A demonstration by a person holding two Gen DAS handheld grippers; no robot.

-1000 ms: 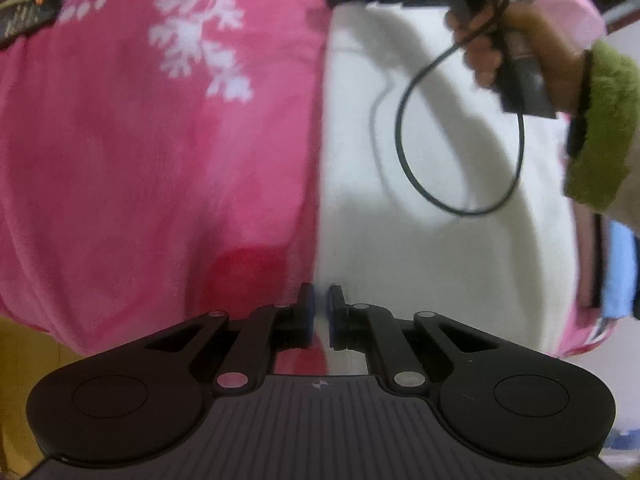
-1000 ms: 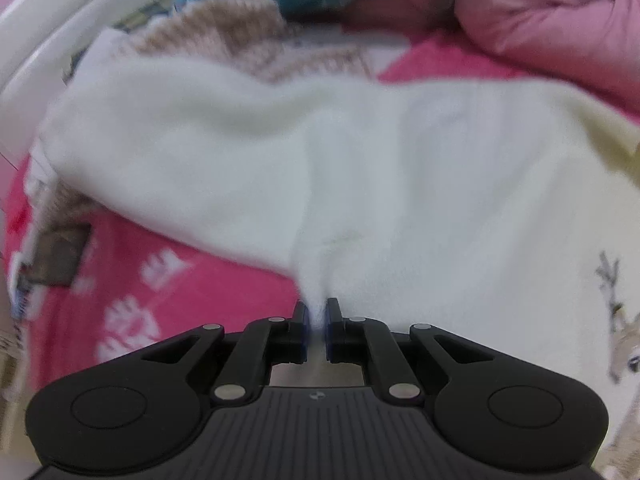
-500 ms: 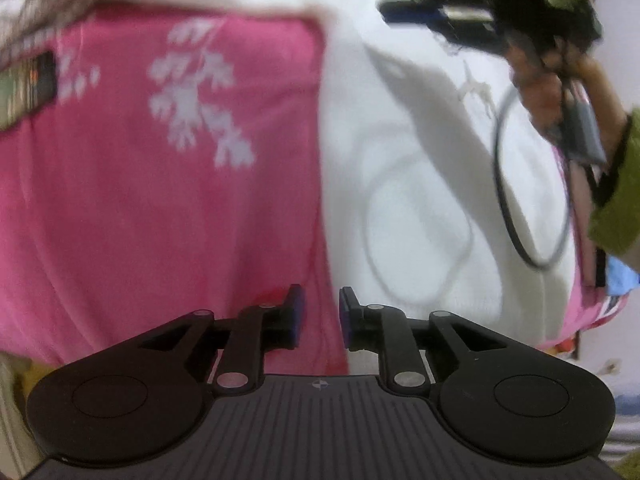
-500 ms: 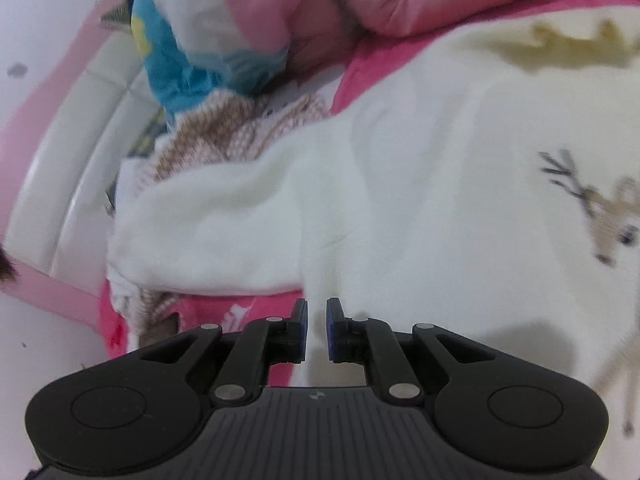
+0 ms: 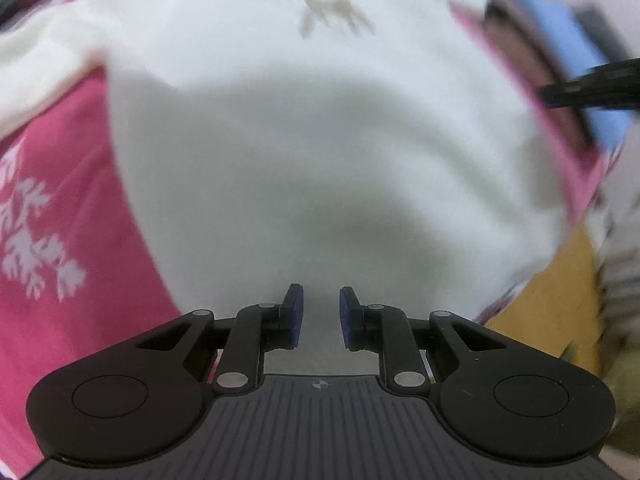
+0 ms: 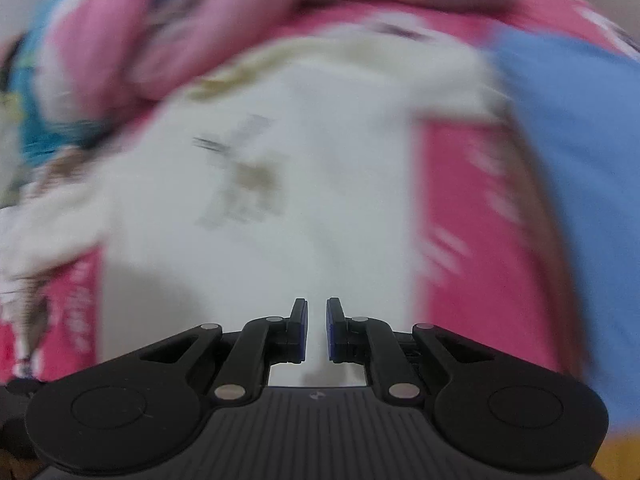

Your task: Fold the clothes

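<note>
Below, through my left wrist camera, I saw the white fleecy garment with a faint brown deer print (image 5: pixel 320 140) spread flat over the bright pink bedcover with white leaf motifs (image 5: pixel 60 208). My left gripper (image 5: pixel 321 316) hung above the garment's near part with its blue-padded jaws parted by a modest gap, nothing pinched between them, only white cloth showing beyond the gap. The deer print sat near the far edge of the garment, blurred. Toward the upper right, past the pink border, lay a light blue piece of cloth (image 5: pixel 568 52), and a dark rod-like shape (image 5: pixel 592 88) reached in from the right edge; I could not tell what it was. A mustard-yellow surface (image 5: pixel 552 300) showed at the lower right, beyond the bedcover's edge.

Through my right wrist camera everything was heavily smeared. The same white garment (image 6: pixel 300 200) filled the middle, its deer print a brownish smudge, with the pink bedcover (image 6: pixel 460 208) showing just to its right. My right gripper (image 6: pixel 317 328) pointed down at the garment, its jaws standing a narrow slit apart, with no fabric caught in the slit. A light blue cloth (image 6: pixel 580 160) lay along the right side, and a heap of pale pink fabric (image 6: pixel 168 28) with some teal cloth (image 6: pixel 44 136) sat at the far left, beyond the garment.
</note>
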